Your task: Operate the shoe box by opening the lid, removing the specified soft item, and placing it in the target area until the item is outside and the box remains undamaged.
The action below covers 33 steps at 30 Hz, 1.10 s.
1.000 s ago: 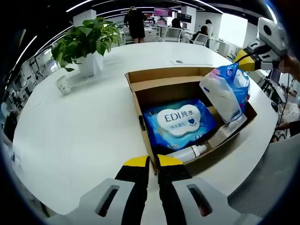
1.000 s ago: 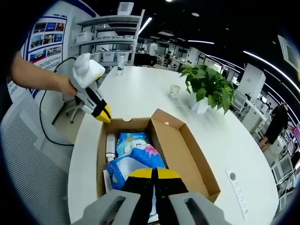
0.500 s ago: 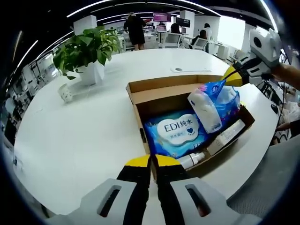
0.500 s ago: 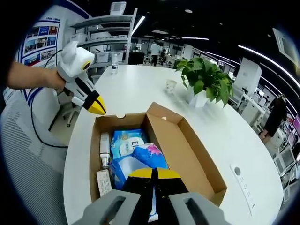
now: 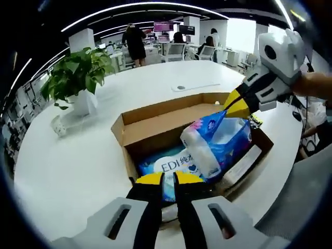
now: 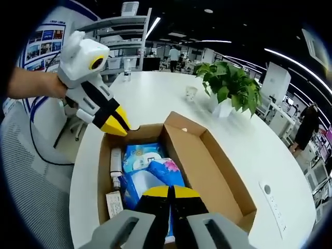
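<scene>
Right gripper (image 5: pixel 228 110), jaws clamped on a blue tissue pack (image 5: pixel 215 144), holds it above the open shoe box (image 5: pixel 136 129). Left gripper (image 6: pixel 118 126), jaws together and empty, hovers at the box rim on the white surface (image 5: pixel 72 161).

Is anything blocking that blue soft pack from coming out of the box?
Nothing visible does. The right hand-held gripper holds the blue soft pack by its top, above the open shoe box; the lid is folded back and no item lies on it.
</scene>
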Tool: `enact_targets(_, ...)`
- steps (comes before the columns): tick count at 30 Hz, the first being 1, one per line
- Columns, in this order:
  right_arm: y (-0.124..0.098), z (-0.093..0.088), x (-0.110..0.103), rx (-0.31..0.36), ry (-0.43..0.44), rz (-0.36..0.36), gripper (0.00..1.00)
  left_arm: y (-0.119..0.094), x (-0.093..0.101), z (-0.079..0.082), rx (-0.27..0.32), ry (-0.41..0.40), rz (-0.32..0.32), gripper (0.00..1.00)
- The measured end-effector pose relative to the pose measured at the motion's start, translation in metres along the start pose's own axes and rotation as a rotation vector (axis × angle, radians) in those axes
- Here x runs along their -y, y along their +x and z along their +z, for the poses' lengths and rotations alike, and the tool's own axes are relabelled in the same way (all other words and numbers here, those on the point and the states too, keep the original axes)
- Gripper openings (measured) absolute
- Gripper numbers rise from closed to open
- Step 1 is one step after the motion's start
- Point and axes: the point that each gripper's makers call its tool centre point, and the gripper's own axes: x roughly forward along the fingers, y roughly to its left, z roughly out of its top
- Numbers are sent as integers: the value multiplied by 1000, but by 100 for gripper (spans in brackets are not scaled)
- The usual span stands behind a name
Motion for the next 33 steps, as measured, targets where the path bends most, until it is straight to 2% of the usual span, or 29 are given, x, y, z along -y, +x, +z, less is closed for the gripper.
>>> enact_targets(3, 2, 0, -4, -1, 1, 7, 0, 11, 12, 13, 15, 62, -25, 9)
enact_targets(7, 4, -1, -7, -3, -4, 11, 0, 24, 28, 28, 19, 104, -56, 10)
enact_targets(10, 4, -1, -8, -2, 0, 11, 0, 30, 42, 36, 28, 163, -106, 11)
enact_targets(17, 1, -1, -7, 1, 4, 8, 0, 40, 59, 38, 12, 259, -152, 13)
enact_targets(24, -1, 2, -8, 9, 5, 10, 0, 47, 66, 35, -11, 334, -160, 12)
enact_targets(26, -2, 2, -9, 7, -1, 10, 0, 49, 63, 35, -11, 375, -141, 7)
enact_targets(31, -4, 0, -9, 6, 2, 10, 0, 47, 63, 40, 5, 363, -148, 0)
enact_targets(33, -4, 0, -9, 7, 5, 10, 0, 46, 63, 41, 3, 360, -152, 0)
